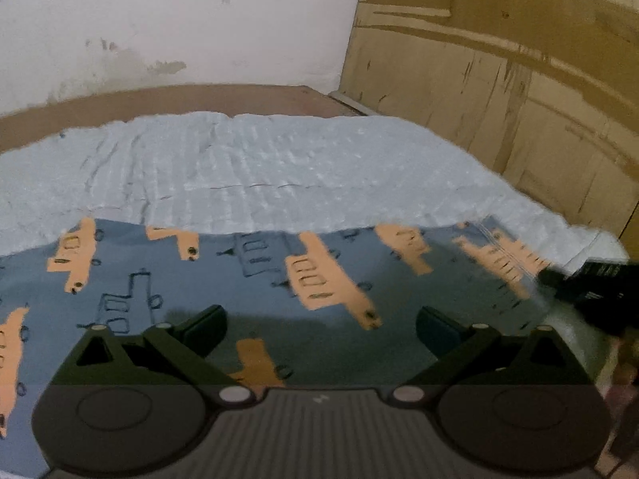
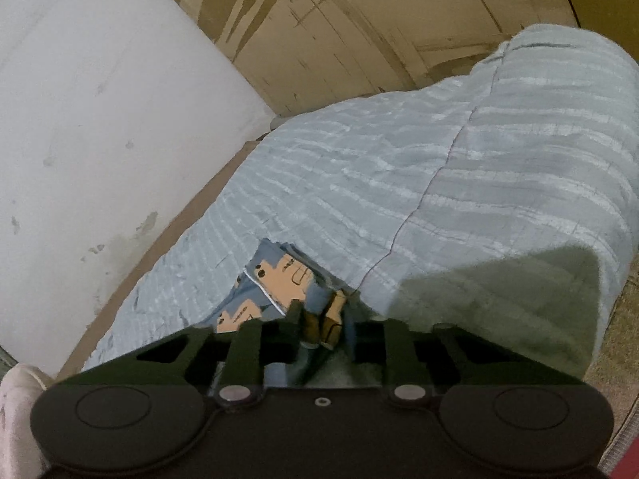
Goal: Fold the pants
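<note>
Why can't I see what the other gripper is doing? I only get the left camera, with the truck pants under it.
Observer: The right gripper is shut on a bunched edge of the pants.
Child: Is mine holding anything?
Observer: No, the left gripper is open above the pants, which are spread out.
Child: What's past the pinched part?
Observer: The light blue blanket, draped over the bed's end, with a tan cupboard beyond it.
</note>
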Motion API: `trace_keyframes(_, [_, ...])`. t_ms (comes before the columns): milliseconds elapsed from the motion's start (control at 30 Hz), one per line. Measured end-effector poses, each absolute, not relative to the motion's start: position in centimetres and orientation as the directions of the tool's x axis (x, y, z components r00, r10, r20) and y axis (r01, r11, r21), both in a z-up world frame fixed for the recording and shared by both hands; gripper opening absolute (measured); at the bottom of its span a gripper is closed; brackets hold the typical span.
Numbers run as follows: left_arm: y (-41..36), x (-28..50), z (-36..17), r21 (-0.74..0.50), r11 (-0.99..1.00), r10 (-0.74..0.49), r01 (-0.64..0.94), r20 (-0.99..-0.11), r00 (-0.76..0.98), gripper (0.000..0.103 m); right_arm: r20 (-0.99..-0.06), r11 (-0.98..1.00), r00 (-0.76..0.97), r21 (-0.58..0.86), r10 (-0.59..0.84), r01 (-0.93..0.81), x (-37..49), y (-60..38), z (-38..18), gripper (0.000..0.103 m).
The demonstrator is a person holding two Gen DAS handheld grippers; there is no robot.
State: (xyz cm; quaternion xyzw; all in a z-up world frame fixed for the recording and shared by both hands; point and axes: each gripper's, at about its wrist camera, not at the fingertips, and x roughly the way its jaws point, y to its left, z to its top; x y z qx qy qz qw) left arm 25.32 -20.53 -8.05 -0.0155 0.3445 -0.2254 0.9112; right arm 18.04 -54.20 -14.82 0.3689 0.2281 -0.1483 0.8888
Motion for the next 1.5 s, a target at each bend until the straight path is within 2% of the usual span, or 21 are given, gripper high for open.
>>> trace_keyframes(100, [-19.8,26.0,-7.2,-0.294,0.872,-0.486,0.391,-0.612,0.624,0.102,-0.499,0.762,0.857,0.502,-0.13,0.408,18.0,-52.8,-13.8,0.014])
trace_keyframes(267, [-17.9,26.8,-5.9,-0.443,0.825,-0.562,0.351,-0.569,0.601,0.102,-0.43,0.916,0.885,0.257,-0.178,0.309,18.3,-48.4,-11.1,0.013])
trace_keyframes(400, [-16.8,26.9,-5.0,-0.477,0.807,-0.581,0.348,-0.541,0.607,0.102,-0.383,0.973,0.911,0.098,-0.156,0.208,18.7,-44.5,-9.6,0.013])
trace_keyframes(533, [-16.1,26.9,-4.6,-0.49,0.798,-0.592,0.351,-0.526,0.611,0.102,-0.376,0.996,0.922,-0.01,-0.089,0.092,18.8,-40.8,-8.8,0.013])
trace_keyframes(667, [-16.0,26.9,-4.9,-0.502,0.79,-0.602,0.353,-0.526,0.601,0.102,-0.395,0.997,0.919,-0.077,-0.007,-0.026,17.9,-37.5,-8.5,0.012])
trace_keyframes(800, [-16.7,27.2,-6.5,-0.506,0.79,-0.606,0.346,-0.557,0.568,0.102,-0.454,0.987,0.889,-0.105,0.063,-0.124,17.1,-34.5,-9.6,0.012])
trace_keyframes(933, [-17.6,27.5,-8.4,-0.516,0.786,-0.616,0.341,-0.6,0.511,0.102,-0.499,0.986,0.863,-0.094,0.072,-0.137,16.9,-33.1,-11.3,0.013])
trace_keyframes(1067, [-17.9,27.9,-9.3,-0.55,0.765,-0.641,0.334,-0.602,0.477,0.102,-0.49,0.987,0.869,-0.099,0.06,-0.124,16.8,-33.2,-11.8,0.013])
trace_keyframes(1167, [-18.5,28.3,-9.4,-0.562,0.755,-0.653,0.338,-0.596,0.467,0.102,-0.478,0.979,0.877,-0.149,0.049,-0.136,16.3,-32.4,-12.1,0.019])
trace_keyframes(1200, [-18.8,28.4,-9.4,-0.565,0.753,-0.656,0.338,-0.596,0.464,0.102,-0.473,0.976,0.88,-0.165,0.047,-0.141,16.2,-32.2,-12.1,0.022])
trace_keyframes(1233, [-19.0,28.6,-9.4,-0.569,0.751,-0.658,0.336,-0.596,0.46,0.102,-0.468,0.974,0.883,-0.175,0.044,-0.142,16.0,-32.0,-12.1,0.03])
trace_keyframes(1367, [-19.4,29.6,-9.5,-0.578,0.749,-0.66,0.324,-0.608,0.441,0.095,-0.449,0.969,0.893,-0.216,0.009,-0.118,15.2,-31.7,-12.0,0.044])
trace_keyframes(1433, [-19.4,29.9,-9.5,-0.581,0.75,-0.659,0.317,-0.61,0.44,0.093,-0.432,0.958,0.901,-0.268,-0.024,-0.103,15.0,-31.5,-12.1,0.055])
trace_keyframes(1500, [-19.4,30.0,-9.4,-0.585,0.75,-0.658,0.31,-0.61,0.441,0.093,-0.417,0.94,0.908,-0.324,-0.039,-0.108,15.0,-31.1,-12.2,0.057])
